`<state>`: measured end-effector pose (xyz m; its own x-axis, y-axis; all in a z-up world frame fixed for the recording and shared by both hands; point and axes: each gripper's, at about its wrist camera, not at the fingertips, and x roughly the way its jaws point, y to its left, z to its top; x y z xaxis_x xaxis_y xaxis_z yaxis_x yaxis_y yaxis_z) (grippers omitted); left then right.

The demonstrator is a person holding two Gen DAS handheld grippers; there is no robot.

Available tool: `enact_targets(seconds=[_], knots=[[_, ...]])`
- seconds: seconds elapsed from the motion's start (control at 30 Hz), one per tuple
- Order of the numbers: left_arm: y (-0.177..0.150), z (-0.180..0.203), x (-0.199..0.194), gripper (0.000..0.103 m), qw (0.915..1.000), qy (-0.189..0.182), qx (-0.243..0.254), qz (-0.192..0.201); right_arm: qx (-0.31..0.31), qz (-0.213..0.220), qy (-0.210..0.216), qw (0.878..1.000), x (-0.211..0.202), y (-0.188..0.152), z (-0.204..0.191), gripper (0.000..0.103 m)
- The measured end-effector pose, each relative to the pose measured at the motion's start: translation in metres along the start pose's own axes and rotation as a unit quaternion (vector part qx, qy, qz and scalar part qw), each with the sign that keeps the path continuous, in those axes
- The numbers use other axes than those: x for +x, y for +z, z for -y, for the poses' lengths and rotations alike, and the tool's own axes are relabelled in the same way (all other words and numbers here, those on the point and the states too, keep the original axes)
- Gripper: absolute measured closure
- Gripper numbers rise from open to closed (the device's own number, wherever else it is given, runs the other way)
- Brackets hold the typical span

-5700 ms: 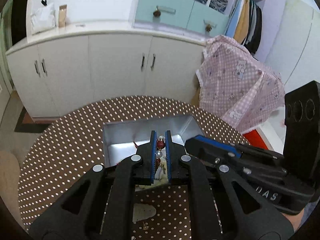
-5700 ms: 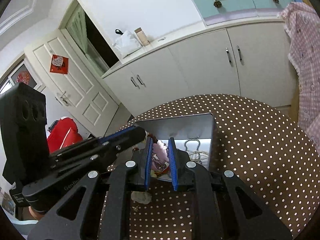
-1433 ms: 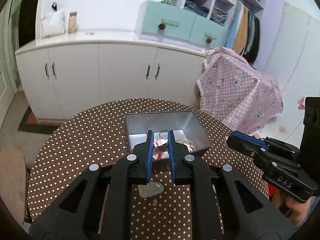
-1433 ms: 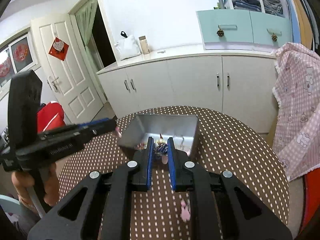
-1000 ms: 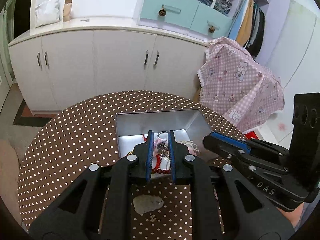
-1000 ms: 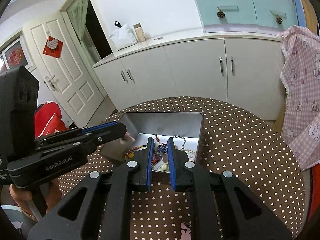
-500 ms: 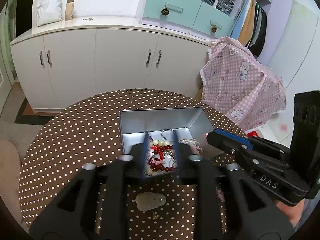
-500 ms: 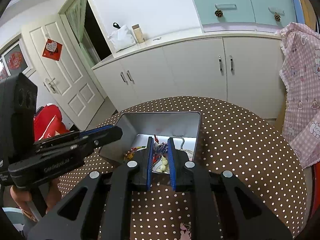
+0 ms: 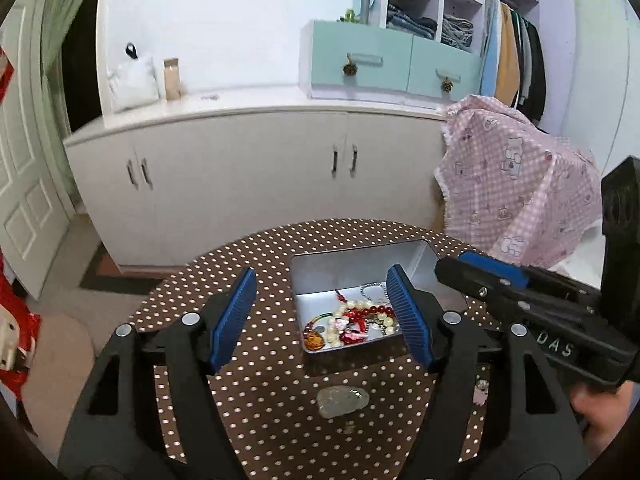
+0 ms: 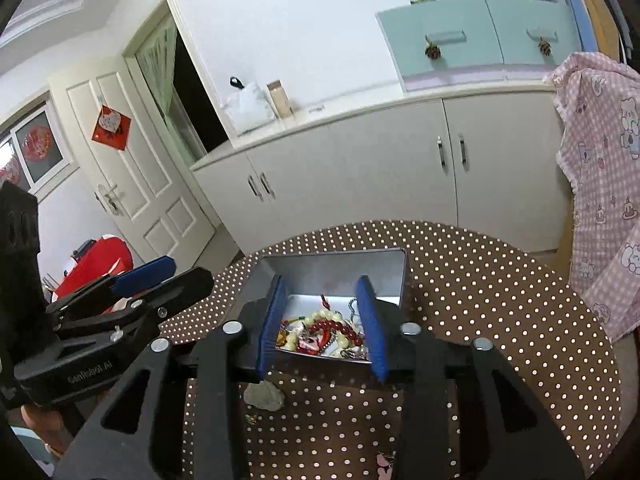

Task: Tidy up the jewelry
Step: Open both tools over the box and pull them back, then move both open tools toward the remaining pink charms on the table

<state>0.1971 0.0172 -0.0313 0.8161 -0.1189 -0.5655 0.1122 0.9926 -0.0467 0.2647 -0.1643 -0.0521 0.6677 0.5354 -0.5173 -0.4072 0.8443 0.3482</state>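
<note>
Metal rectangular tin [image 9: 352, 268], glossy beads [image 9: 360, 316]

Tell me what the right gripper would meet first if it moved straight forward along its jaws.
Probably the jewelry pile in the metal tin: the right gripper, jaws open, frames it. Depth is unclear; it may reach the tin's near rim first.

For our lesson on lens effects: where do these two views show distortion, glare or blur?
Left wrist view: the cabinet countertop bows in a fisheye curve and the corners go black. Right wrist view: the door leans, and the metal tin floor shines bright beside the beads. Both views look sharp.
</note>
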Motion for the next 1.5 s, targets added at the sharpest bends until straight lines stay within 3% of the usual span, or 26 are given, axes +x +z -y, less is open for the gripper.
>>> enact_targets(seconds=[0.3,0.63,1.03,1.5], knots=[[-0.011,0.001,-0.048,0.026,0.9981,0.031,0.005,0.052,0.004,0.048,-0.001,0.999,-0.05,-0.004,-0.011,0.06],[-0.031,-0.002,-0.086,0.022,0.9952,0.057,0.0,0.079,-0.018,0.079,-0.029,0.996,-0.096,-0.024,-0.021,0.054],[-0.073,-0.019,-0.089,0.022,0.9967,0.069,-0.024,0.036,-0.002,0.064,-0.06,0.996,-0.111,-0.063,-0.002,0.048],[-0.106,-0.002,-0.045,0.022,0.9979,0.043,-0.009,-0.046,0.002,-0.013,-0.098,0.995,-0.087,-0.105,0.025,0.046]])
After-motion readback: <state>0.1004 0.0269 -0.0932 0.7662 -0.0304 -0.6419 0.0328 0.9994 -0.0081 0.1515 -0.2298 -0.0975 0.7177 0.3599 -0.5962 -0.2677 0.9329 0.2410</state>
